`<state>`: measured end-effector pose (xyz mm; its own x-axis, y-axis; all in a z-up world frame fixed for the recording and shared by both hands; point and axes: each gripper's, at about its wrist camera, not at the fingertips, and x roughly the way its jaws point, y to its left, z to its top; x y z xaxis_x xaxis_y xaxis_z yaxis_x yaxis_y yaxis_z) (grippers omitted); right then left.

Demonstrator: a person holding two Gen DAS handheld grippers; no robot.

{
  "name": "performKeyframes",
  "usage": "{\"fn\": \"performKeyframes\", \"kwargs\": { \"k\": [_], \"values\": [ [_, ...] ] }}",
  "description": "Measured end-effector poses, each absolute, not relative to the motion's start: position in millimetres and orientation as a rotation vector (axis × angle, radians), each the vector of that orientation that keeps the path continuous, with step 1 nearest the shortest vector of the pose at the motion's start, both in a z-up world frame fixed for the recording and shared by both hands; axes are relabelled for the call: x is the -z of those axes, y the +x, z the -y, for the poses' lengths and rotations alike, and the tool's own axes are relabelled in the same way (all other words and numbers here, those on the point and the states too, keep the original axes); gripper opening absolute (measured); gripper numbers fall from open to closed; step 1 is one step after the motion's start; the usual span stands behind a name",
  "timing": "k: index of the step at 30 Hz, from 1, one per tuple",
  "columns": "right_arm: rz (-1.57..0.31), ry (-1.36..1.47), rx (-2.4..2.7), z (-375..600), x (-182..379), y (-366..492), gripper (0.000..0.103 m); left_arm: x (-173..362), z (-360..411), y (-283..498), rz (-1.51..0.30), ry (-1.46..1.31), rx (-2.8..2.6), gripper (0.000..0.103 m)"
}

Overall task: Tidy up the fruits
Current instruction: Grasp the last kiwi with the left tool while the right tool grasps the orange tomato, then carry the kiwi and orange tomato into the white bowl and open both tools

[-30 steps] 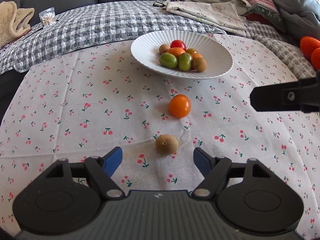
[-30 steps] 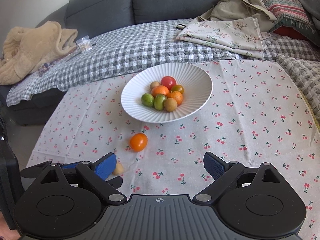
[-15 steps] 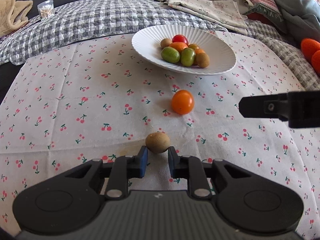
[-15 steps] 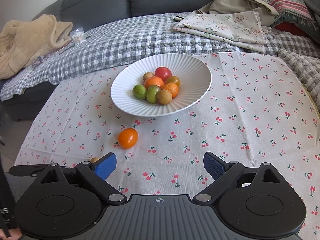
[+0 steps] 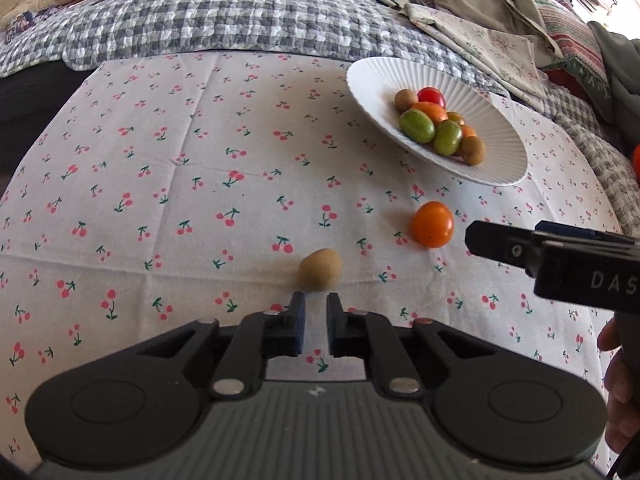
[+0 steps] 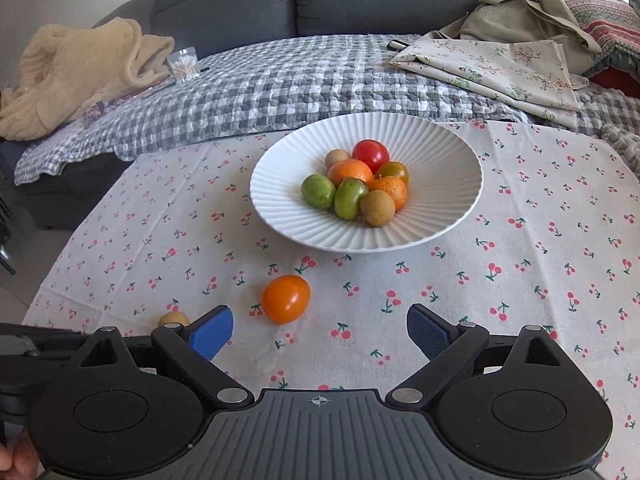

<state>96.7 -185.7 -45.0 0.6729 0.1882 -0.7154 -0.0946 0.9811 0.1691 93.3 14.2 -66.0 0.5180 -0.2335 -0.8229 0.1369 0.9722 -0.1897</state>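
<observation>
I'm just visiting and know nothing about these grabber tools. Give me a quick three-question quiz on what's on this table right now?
1. True or false: the left gripper is gripping the small brown fruit.
2. How many fruits lie on the cherry-print cloth outside the white bowl?
3. The right gripper is: A) open B) shut on the orange tomato.

Key:
1. False: nearly closed, fruit just beyond its tips.
2. Two.
3. A.

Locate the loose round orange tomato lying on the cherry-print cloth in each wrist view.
Left wrist view: round orange tomato, right of centre, below the white ribbed plate.
Right wrist view: tomato, lower centre-left, below that plate.
Shared landmark: the plate.
</observation>
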Motion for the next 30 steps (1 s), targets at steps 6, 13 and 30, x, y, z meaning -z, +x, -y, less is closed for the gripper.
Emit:
{"fn": "performKeyframes", "kwargs": {
  "k": [6, 13, 30],
  "values": [
    [-0.815, 0.080, -0.182, 165, 55, 115, 0.092, 56, -38, 99, -0.990, -0.230, 0.213, 0.031],
    [-0.854, 0.044, -0.201, 157, 74, 127, 0.033, 50, -57, 104, -0.973, -0.296, 0.175, 0.040],
    [-0.825, 0.161, -0.195, 188, 39, 109, 0.030, 70, 4, 105, -0.886, 0.060, 0.291, 0.023]
  ]
}}
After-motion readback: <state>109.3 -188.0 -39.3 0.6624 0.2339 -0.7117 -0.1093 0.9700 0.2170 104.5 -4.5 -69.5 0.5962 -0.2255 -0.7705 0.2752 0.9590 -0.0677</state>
